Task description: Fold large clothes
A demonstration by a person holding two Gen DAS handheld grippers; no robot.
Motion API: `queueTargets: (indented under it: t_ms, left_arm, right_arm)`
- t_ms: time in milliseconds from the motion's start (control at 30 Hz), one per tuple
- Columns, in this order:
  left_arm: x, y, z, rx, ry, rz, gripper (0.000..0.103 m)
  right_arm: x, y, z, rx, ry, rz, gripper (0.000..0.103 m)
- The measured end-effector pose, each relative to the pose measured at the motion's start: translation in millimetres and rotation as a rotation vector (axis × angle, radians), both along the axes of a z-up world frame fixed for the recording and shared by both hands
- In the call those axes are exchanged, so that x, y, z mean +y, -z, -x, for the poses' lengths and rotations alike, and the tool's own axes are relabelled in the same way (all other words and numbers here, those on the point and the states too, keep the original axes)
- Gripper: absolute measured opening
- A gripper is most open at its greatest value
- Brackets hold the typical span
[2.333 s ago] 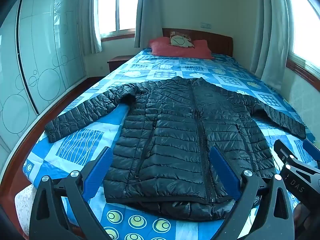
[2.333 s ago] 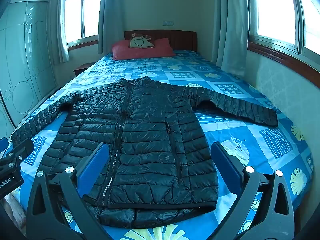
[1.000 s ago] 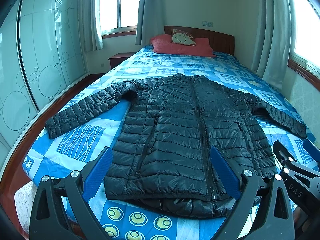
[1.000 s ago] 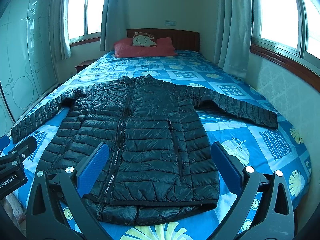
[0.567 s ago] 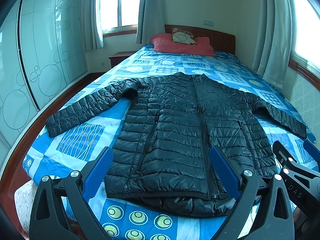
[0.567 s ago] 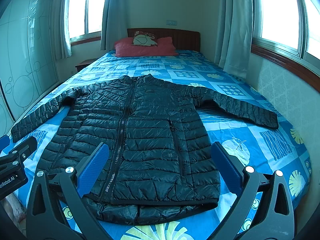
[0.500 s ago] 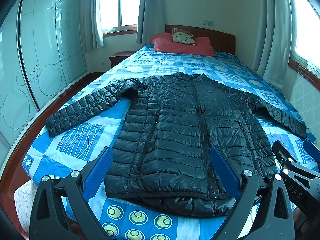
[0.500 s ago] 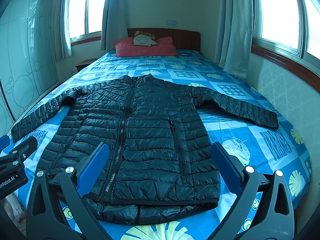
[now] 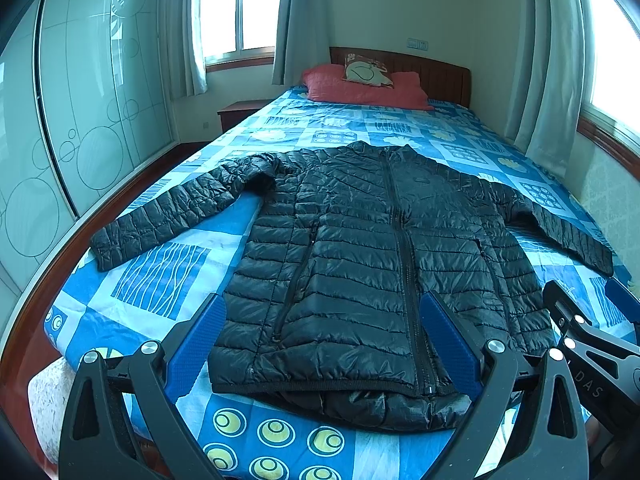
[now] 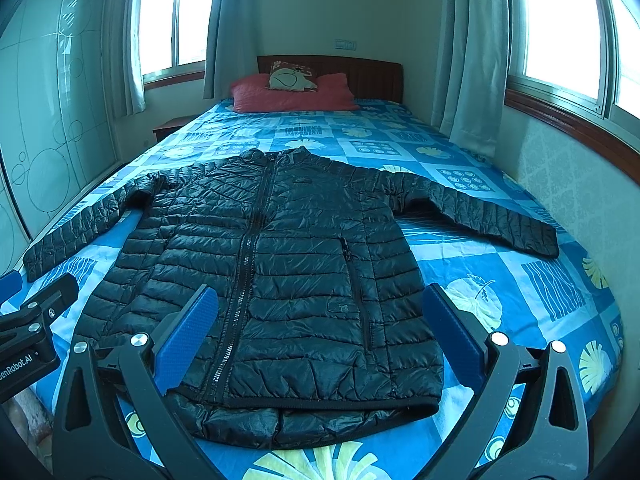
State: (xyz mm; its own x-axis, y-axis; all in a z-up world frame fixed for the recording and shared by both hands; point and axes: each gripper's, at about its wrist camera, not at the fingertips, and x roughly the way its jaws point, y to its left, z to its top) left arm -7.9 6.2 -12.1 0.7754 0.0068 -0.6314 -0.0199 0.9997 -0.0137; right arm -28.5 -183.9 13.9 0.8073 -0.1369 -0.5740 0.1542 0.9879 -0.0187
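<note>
Compared with the earliest frames, raised a little: left gripper [image 9: 322,342] and right gripper [image 10: 322,330] now look from slightly higher, so black puffer jacket [image 9: 384,264] sits lower in both views, hem nearer the bed [image 9: 160,276] foot edge. Perhaps only a tilt; hard to tell through fisheye.

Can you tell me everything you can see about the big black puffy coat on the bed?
The coat is black, shiny and puffy, stitched in rows like a quilt. It lies flat on its back on the blue patterned bed cover, zipped up the front, collar toward the red pillows. Both sleeves stretch out sideways. Each side has a pocket zip, and a small patch sits low on the front. At the bottom edge the back layer pokes out past the front hem. Neither gripper touches it; only the bed cover does.
</note>
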Motion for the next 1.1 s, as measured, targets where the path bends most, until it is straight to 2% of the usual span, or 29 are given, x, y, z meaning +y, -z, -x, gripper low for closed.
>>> queueTargets:
  t_ms: [733, 933, 1100]
  left_arm:
    - [-1, 6, 0, 0.019, -0.006, 0.007, 0.097]
    - [11, 17, -25, 0.053, -0.024, 0.018, 0.097]
    - [31, 25, -45, 0.047, -0.090, 0.026, 0.097]
  right_arm:
    - [3, 9, -3, 0.011, -0.006, -0.005, 0.101]
    - [-8, 21, -21, 0.043, -0.001, -0.049, 0.101]
    - [-19, 34, -34, 0.080, 0.018, -0.080, 0.101]
